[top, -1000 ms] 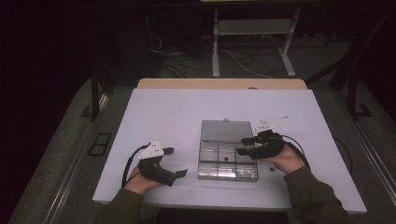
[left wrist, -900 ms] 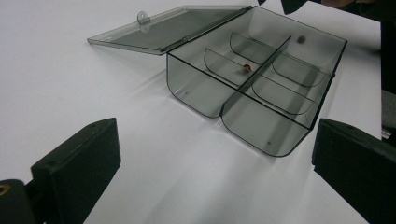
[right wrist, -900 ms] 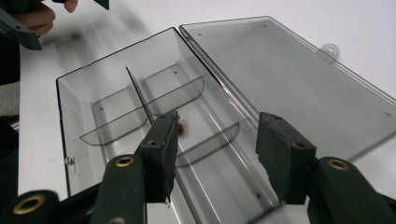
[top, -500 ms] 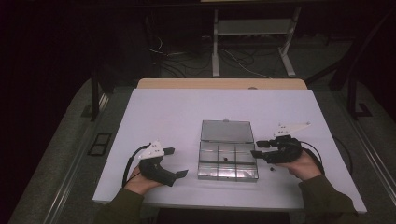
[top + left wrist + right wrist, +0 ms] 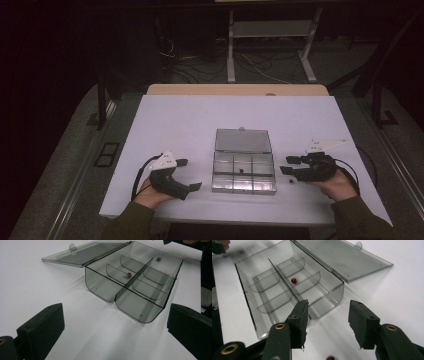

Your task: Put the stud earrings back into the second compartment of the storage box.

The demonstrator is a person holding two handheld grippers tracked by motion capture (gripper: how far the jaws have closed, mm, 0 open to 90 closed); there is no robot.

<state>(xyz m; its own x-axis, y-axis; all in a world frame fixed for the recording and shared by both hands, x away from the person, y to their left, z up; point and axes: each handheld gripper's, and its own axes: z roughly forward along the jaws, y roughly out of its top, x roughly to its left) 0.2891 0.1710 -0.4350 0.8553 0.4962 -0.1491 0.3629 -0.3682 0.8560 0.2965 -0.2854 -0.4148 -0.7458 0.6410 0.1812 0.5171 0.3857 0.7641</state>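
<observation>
Clear plastic compartment box sits near the middle of a white table, its hinged lid folded flat open on the far side of the box. Dividers split the box into six cells. One small red bead lies in the middle cell of the row next to the lid. A second red bead lies on the bare table just outside the box's right end, below and between the right gripper's jaws in the right gripper view.

Right of the box, the right gripper points toward it; its jaws stand partly apart, have just been closing a little, and grip nothing. Left of the box, the left gripper is spread wide and empty, aimed at the box's left end across clear tabletop.

Beyond the table's far edge, past the box lid, stand a metal stand and loose cables on the dark floor.
</observation>
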